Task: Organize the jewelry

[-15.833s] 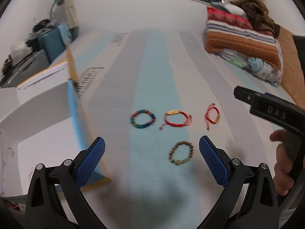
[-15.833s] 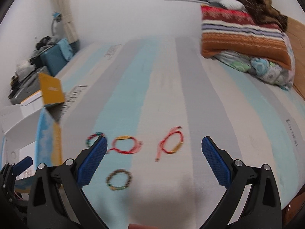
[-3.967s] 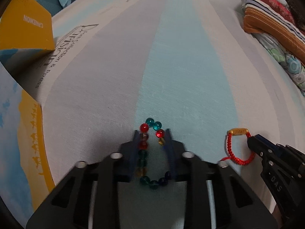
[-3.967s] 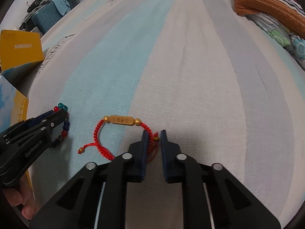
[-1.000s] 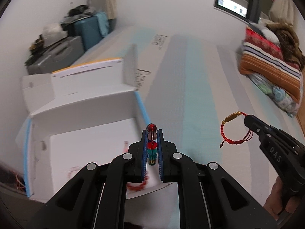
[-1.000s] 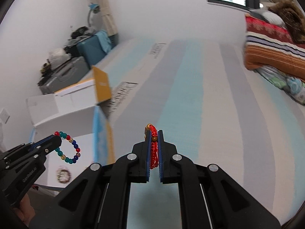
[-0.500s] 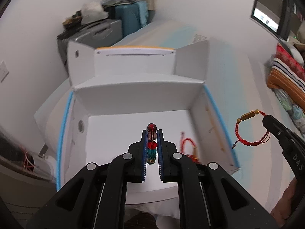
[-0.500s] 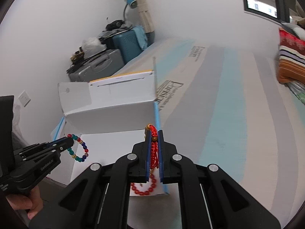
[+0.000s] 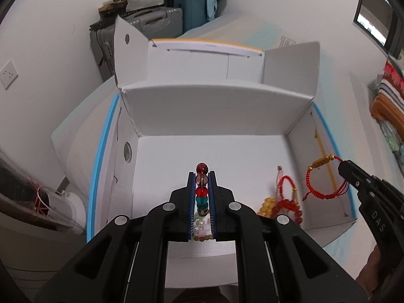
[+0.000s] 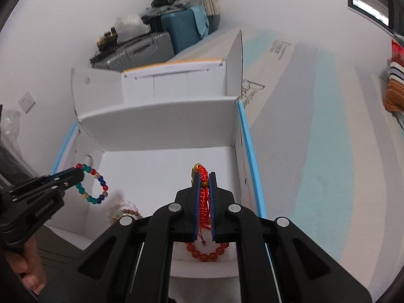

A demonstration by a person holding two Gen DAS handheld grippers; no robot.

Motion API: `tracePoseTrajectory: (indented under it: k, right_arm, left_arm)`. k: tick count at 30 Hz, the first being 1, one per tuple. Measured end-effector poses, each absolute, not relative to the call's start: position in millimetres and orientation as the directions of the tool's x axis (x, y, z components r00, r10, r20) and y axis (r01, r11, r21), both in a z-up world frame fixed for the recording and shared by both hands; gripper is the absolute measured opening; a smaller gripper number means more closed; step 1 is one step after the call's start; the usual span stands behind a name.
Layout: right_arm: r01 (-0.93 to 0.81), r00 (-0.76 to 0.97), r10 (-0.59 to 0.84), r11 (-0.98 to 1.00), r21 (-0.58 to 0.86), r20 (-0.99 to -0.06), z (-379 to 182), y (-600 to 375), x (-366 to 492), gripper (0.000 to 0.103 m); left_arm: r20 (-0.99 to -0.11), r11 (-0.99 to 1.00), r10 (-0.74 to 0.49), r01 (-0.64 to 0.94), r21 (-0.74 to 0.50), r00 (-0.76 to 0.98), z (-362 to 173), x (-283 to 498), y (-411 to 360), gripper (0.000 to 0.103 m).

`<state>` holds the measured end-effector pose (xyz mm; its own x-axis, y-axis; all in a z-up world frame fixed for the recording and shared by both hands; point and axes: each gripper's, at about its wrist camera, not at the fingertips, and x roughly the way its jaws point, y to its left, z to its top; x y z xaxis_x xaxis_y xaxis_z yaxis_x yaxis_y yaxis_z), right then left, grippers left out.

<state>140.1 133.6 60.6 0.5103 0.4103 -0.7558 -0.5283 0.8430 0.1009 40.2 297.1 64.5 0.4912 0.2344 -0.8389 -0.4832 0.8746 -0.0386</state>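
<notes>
My left gripper [image 9: 202, 178] is shut on a bracelet of red, green and blue beads [image 9: 202, 192] and holds it above the open white box [image 9: 214, 116]. In the right wrist view that gripper [image 10: 75, 174] and the hanging bead bracelet [image 10: 94, 186] show at the left. My right gripper [image 10: 202, 179] is shut on a red cord bracelet with a gold bar [image 10: 202, 197], above the box's right side [image 10: 242, 139]. In the left wrist view it [image 9: 344, 165] holds the cord bracelet [image 9: 320, 179] over the box's right wall.
Several bracelets lie on the box floor: red and yellow beads [image 9: 280, 204], a red bead ring [image 10: 207, 251], pale beads [image 10: 126, 208]. The box's flaps stand up at the back [image 9: 202, 63]. Suitcases [image 9: 161, 20] stand behind; the striped bed [image 10: 315, 126] is to the right.
Both grippers have carried their bracelets further over the open box and now hang lower above its floor. Both stay shut on their bracelets.
</notes>
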Motion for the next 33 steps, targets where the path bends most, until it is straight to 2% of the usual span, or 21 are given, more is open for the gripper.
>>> tracePoseTrajectory:
  k: [14,18,19,20,21,25,27,31,33]
  right_arm:
    - [-0.535,0.467,0.36,0.842,0.067,-0.808,25.1,156.7,157.8,0.005]
    - [-0.536,0.467,0.353,0.842,0.058,-0.811,22.7,161.1,159.6,0.01]
    - [-0.537,0.466,0.353,0.842,0.058,-0.811,23.0,161.3,159.2,0.015]
    - [-0.539,0.465,0.359,0.84,0.063,-0.809,23.5,161.0,158.4,0.033]
    - [-0.538,0.476,0.366,0.84,0.064,-0.8,25.5,159.7,157.0,0.046]
    - [-0.538,0.512,0.39,0.84,0.068,-0.766,38.0,152.2,150.0,0.062]
    - [-0.533,0.52,0.413,0.841,0.094,-0.748,45.2,145.1,146.6,0.073]
    - [-0.526,0.548,0.446,0.842,0.123,-0.708,62.5,130.7,134.3,0.082]
    - [-0.525,0.567,0.451,0.842,0.12,-0.689,68.8,124.9,124.9,0.091]
  left_arm:
    - [-0.865,0.865,0.224,-0.501,-0.036,0.45,33.3,51.0,313.0,0.009]
    - [-0.861,0.863,0.238,-0.505,-0.026,0.45,33.6,51.7,315.0,0.012]
    - [-0.857,0.861,0.242,-0.509,-0.026,0.454,35.1,51.6,315.5,0.015]
    - [-0.854,0.858,0.245,-0.513,-0.028,0.458,36.8,50.9,315.7,0.026]
    - [-0.848,0.855,0.251,-0.517,-0.031,0.466,40.0,49.0,315.4,0.043]
    - [-0.812,0.847,0.302,-0.532,-0.012,0.499,56.8,35.5,310.8,0.058]
    - [-0.793,0.843,0.313,-0.537,-0.021,0.523,65.9,26.8,307.6,0.073]
    - [-0.757,0.849,0.327,-0.528,-0.028,0.565,80.8,9.0,299.1,0.083]
    - [-0.742,0.85,0.343,-0.526,-0.016,0.576,84.2,1.0,294.0,0.089]
